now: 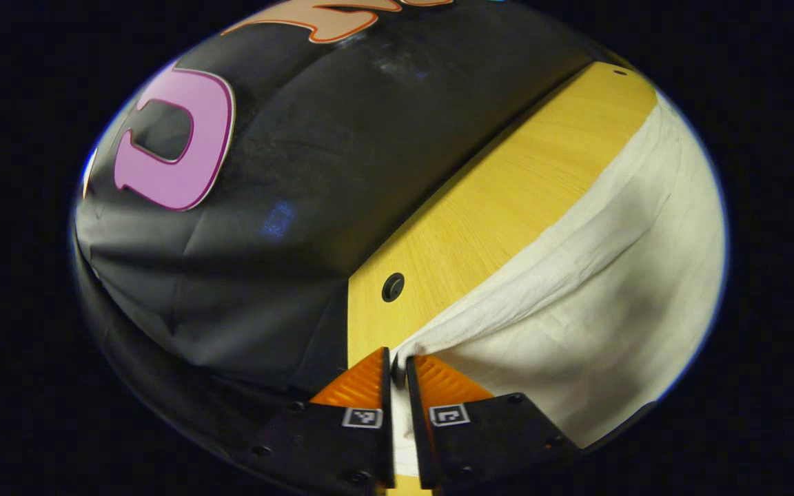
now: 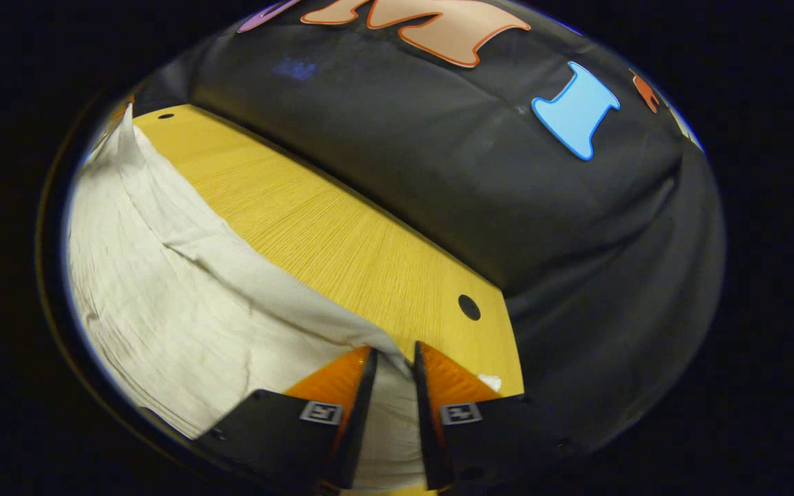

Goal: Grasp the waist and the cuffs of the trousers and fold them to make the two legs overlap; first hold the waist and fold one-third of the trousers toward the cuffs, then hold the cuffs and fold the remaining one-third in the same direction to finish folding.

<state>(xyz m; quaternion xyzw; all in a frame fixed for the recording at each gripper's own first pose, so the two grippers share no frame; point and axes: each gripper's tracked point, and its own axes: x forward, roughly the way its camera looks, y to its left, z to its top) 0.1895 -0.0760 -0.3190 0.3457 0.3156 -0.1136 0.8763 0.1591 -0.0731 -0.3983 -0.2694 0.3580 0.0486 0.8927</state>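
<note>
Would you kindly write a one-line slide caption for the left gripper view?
Left hand-held gripper pinches an edge of the white trousers lying on the yellow wooden table.

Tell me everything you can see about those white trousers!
The trousers are off-white, of thin, crinkly woven-looking cloth with soft creases and a long ridge of folded fabric along one edge. They lie spread over the yellow wooden table, reaching near both of its ends. The left gripper has its jaws nearly closed on cloth at one end. In the right gripper view, the right gripper has cloth between its jaws at the other end. Which end is waist or cuffs cannot be told.
</note>
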